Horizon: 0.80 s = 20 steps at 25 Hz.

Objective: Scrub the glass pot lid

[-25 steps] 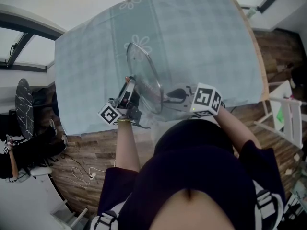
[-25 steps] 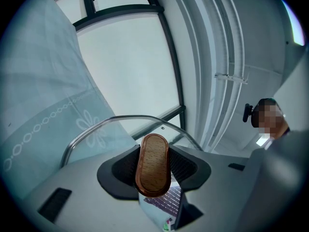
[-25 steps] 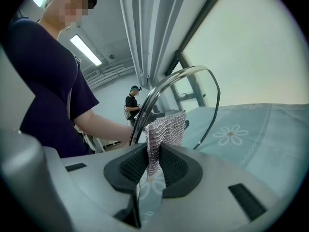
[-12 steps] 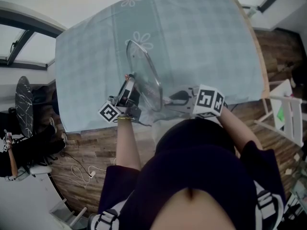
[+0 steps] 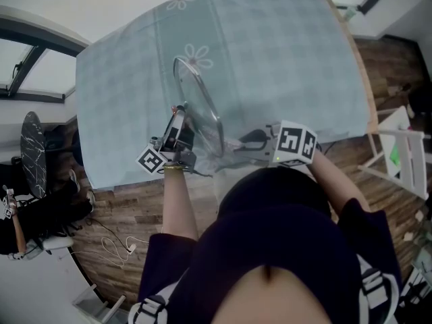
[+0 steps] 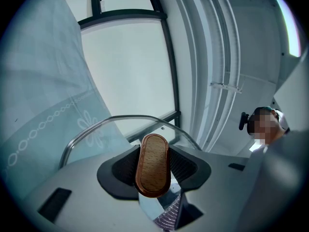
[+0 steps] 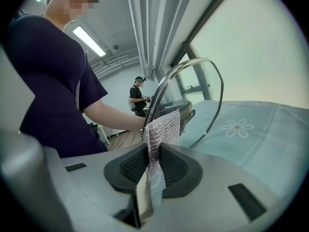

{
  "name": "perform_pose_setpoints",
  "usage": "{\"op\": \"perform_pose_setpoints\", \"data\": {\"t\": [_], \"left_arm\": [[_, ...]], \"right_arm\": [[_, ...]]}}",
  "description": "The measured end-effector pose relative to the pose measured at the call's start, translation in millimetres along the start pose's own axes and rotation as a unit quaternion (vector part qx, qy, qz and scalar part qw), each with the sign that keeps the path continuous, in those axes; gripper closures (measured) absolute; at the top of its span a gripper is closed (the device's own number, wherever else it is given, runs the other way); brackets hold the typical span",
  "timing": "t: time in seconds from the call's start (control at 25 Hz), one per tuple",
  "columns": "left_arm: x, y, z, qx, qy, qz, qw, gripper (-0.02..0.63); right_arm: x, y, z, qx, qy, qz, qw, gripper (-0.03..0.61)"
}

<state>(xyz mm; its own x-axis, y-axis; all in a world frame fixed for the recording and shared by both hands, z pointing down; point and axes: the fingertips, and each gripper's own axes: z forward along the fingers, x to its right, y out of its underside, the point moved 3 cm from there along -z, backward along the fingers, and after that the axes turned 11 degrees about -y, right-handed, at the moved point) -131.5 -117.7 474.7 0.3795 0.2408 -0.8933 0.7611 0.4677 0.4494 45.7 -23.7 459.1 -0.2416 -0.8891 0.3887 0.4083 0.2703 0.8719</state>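
- Glass pot lid [image 5: 197, 103] being held upright on edge over table [image 5: 290, 59]; likely so its faces are being exposed for scrubbing.
- Wooden knob [image 6: 153, 164] being clenched by left gripper [image 5: 179, 121]; lid being steadied that way.
- Mesh scrub cloth [image 7: 161, 129] being pinched in right gripper [image 5: 251, 140], being pressed against lid rim.
- Lid being kept between both claws, directly ahead of right jaws.

No words, numbers or brand names can be read anywhere. At lower centre of the head view, the marker cube [image 5: 152, 159] on my left gripper [image 5: 179, 117] and the marker cube [image 5: 295, 142] on my right gripper [image 5: 236, 142] show only black-and-white square code patterns.
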Motion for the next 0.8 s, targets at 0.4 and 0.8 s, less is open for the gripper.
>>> {"op": "perform_pose_setpoints", "data": {"t": [0.4,0.8], "left_arm": [[-0.8,-2.7,0.3,-0.003,0.012,-0.011,0.9999,0.443],[-3.0,-4.0,-0.5,-0.003,0.017,-0.020,0.9997,0.443]], "right_arm": [[31.9,-5.0,-24.5,0.005,0.066,0.004,0.998,0.503],[84.6,-19.5,-25.4,0.027,0.145,0.011,0.989,0.503]]}}
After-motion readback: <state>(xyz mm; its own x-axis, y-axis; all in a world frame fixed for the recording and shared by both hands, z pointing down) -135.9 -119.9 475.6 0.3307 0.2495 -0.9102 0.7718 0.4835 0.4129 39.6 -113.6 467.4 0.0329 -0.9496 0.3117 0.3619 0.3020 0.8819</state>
